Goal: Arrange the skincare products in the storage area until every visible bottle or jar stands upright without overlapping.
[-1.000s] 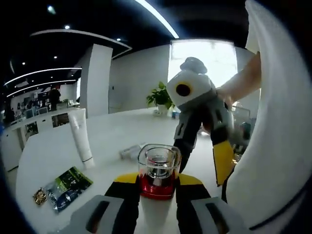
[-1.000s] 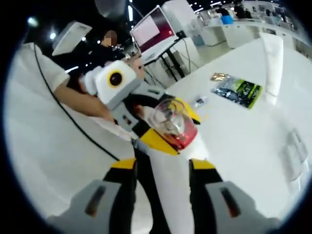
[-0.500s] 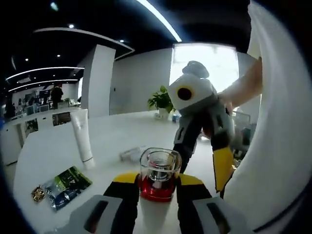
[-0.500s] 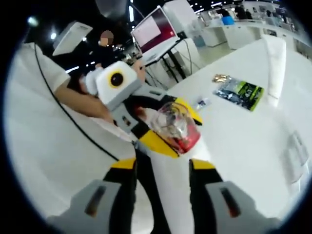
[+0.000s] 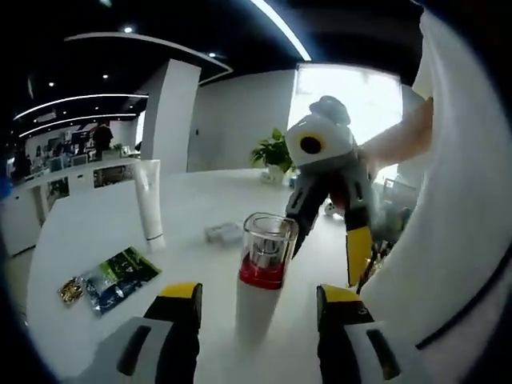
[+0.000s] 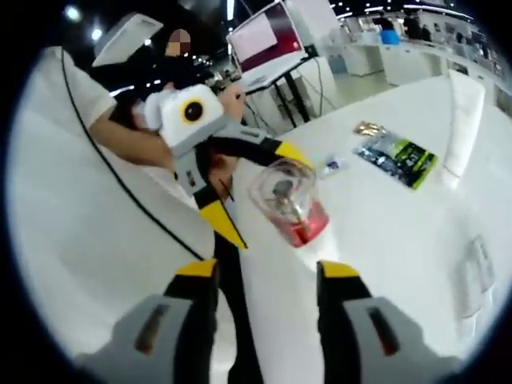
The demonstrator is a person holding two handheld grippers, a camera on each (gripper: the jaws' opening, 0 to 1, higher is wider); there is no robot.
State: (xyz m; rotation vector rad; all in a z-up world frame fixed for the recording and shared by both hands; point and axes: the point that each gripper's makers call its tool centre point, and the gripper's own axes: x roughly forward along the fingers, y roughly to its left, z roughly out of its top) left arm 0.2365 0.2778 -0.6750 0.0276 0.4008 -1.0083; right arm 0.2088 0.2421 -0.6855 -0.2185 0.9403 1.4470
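Both tools, left (image 5: pixel 260 298) and right (image 6: pixel 266 272), stand open around the upright bottle (image 5: pixel 261 272) on the desk (image 5: pixel 96 240); withdraw straight back, jaws clear, to avoid tipping it.

It looks like an open-plan office or showroom, judging by the long white counter (image 5: pixel 96 240), strip ceiling lights (image 5: pixel 280 28), a potted plant (image 5: pixel 274 154), a monitor (image 6: pixel 260 36) on a stand, and distant desks.

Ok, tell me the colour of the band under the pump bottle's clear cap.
Red, above a white body; the pump bottle shows it best in the left gripper view.
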